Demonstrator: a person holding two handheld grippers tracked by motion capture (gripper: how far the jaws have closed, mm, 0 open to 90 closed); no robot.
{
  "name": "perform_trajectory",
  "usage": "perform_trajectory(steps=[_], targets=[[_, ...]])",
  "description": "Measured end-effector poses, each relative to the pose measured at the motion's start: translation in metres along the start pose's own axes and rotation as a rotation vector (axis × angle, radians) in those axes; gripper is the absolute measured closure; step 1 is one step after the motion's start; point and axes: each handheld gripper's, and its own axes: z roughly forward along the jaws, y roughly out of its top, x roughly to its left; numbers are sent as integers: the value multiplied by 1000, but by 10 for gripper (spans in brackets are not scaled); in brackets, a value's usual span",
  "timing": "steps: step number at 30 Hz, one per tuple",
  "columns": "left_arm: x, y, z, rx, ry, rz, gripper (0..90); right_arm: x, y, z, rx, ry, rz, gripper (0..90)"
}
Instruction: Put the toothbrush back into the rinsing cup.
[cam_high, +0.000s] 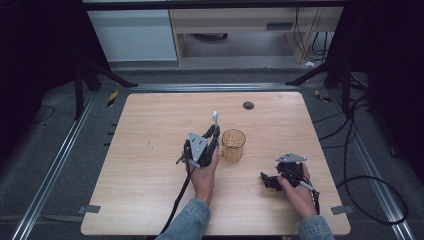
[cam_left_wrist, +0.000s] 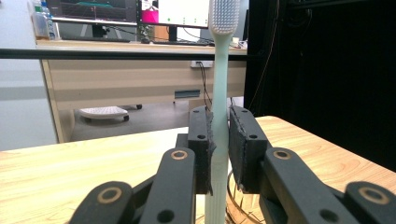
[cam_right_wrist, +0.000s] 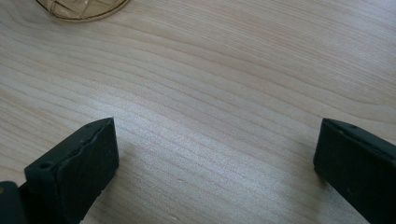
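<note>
Toothbrush (cam_left_wrist: 219, 93) stands upright, clamped at its handle between the jaws of the left tool (cam_high: 212, 134), bristle head uppermost, just beside the amber glass cup (cam_high: 233, 145) on the wooden surface (cam_high: 150, 130). Right tool (cam_high: 270, 180) rests low over the surface, jaws wide apart, holding nothing.

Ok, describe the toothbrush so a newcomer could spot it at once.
Start at the wooden table and find the amber glass near its middle. Just left of it, the left gripper holds the toothbrush upright. It is pale and thin, with white bristles on top.
</note>
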Motion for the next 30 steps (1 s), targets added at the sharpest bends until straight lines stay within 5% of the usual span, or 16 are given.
perform_trajectory(steps=[30], targets=[[-1, -17, -3, 36, 1, 26, 783, 0, 0, 0, 0, 0, 0, 4]])
